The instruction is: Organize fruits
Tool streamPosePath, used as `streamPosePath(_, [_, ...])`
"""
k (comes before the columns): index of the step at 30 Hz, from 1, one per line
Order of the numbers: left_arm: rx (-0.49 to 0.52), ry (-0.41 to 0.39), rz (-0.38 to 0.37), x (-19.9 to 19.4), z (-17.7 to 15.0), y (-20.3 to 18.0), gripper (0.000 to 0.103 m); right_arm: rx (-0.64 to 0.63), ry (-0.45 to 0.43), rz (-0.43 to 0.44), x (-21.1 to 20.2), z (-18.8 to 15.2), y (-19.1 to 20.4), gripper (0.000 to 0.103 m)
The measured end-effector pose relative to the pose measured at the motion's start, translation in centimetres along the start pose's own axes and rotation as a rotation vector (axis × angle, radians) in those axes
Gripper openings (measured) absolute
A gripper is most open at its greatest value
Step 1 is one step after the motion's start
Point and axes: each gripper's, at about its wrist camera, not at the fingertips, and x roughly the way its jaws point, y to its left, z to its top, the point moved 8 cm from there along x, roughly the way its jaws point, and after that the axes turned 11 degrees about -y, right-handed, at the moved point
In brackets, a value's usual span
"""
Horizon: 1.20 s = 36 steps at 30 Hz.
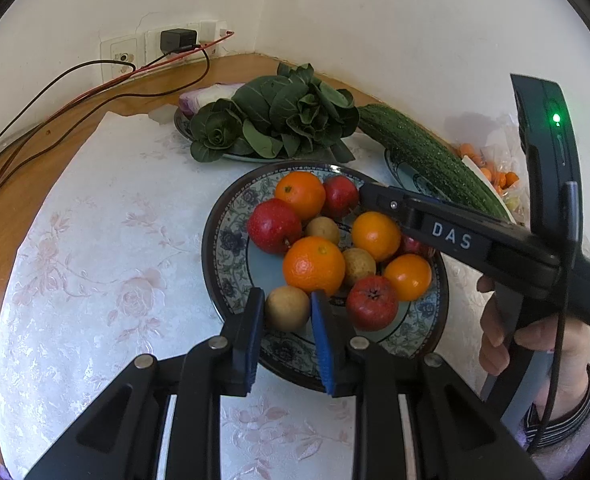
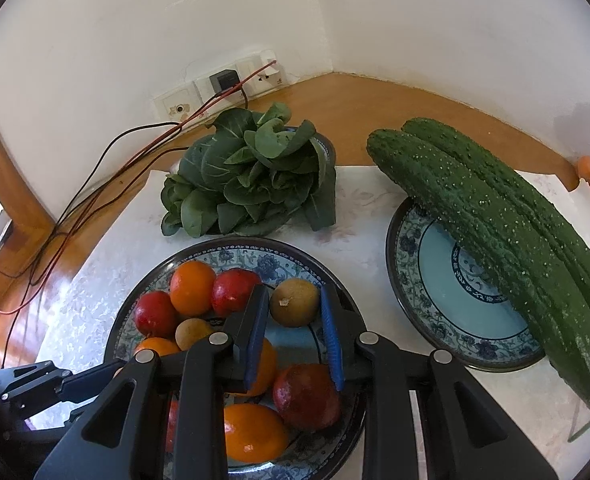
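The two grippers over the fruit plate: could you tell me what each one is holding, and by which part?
The left gripper clasps a small brown fruit by its sides. The right gripper likewise holds another brown fruit across its middle.

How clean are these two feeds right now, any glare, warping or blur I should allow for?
Left wrist view: sharp on the fruit plate; strong white glare at the left edge of the tablecloth; the fisheye bows the table edge. Right wrist view: fruit and cucumbers crisp; blown-out glare at the far left; a sheen on the wooden table; straight lines curve, and the corners are black.
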Motion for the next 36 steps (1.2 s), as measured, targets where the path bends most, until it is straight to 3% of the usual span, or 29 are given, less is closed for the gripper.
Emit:
streamPosePath(11, [-0.002, 0.005, 0.003, 0.0, 0.0, -0.1, 0.026, -0.008, -0.001, -0.009, -0.5, 0.0, -0.1, 0.04])
streamPosePath(16, [0.01, 0.002, 0.003, -0.5, 0.0, -0.4, 0.039, -0.008, -0.009, -0.008, -1.7, 0.0, 0.0, 0.06])
streamPosePath(27, [-0.012, -0.016, -0.001, -2.9, -0.1, -0.7, 0.049, 0.026, -0.044, 0.002, -6.0, -0.1, 0.5, 0.067])
streamPosePath(36, [-0.016, -0.016, 0.014, -4.5, -0.7, -0.7, 0.05, 0.038, -0.064, 0.01, -9.7, -1.7, 1.6, 0.069])
